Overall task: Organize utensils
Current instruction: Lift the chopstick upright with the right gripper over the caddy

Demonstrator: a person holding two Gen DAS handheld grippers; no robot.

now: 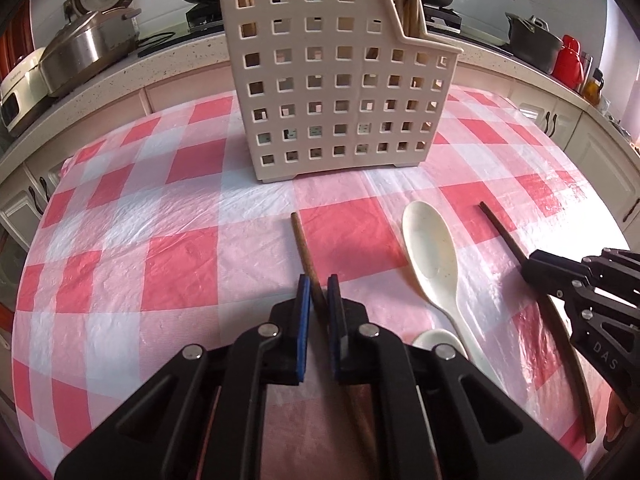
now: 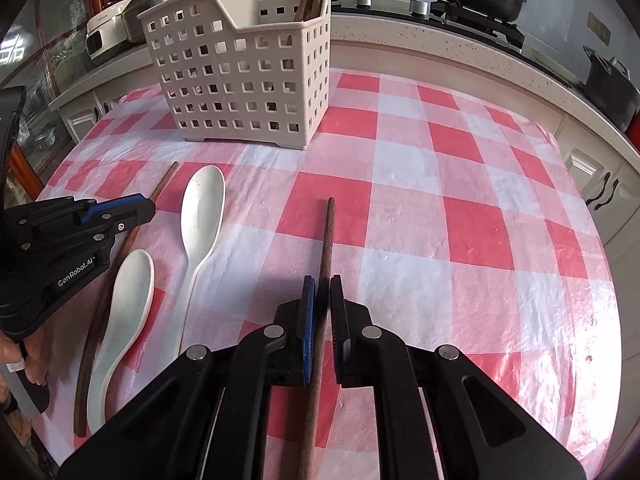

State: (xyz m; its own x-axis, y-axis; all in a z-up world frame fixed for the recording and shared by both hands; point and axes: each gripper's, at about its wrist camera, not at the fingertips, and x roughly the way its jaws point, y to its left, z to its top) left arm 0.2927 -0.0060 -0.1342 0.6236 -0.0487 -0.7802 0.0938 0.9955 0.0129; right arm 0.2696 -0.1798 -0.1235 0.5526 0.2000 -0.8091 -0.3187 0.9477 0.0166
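Chopsticks, 1 (image 1: pixel 306 250) pinched in left hand-held gripper (image 1: pixel 319 294), other (image 2: pixel 329 236) in right hand-held gripper (image 2: pixel 322 294), basket (image 1: pixel 320 92) beyond

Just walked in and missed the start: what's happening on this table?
A person is tidying utensils with two handheld grippers. The left gripper is shut on one wooden chopstick, the right gripper on another chopstick; both lie on the checked tablecloth. Two white spoons lie between them. The basket already holds some chopsticks.
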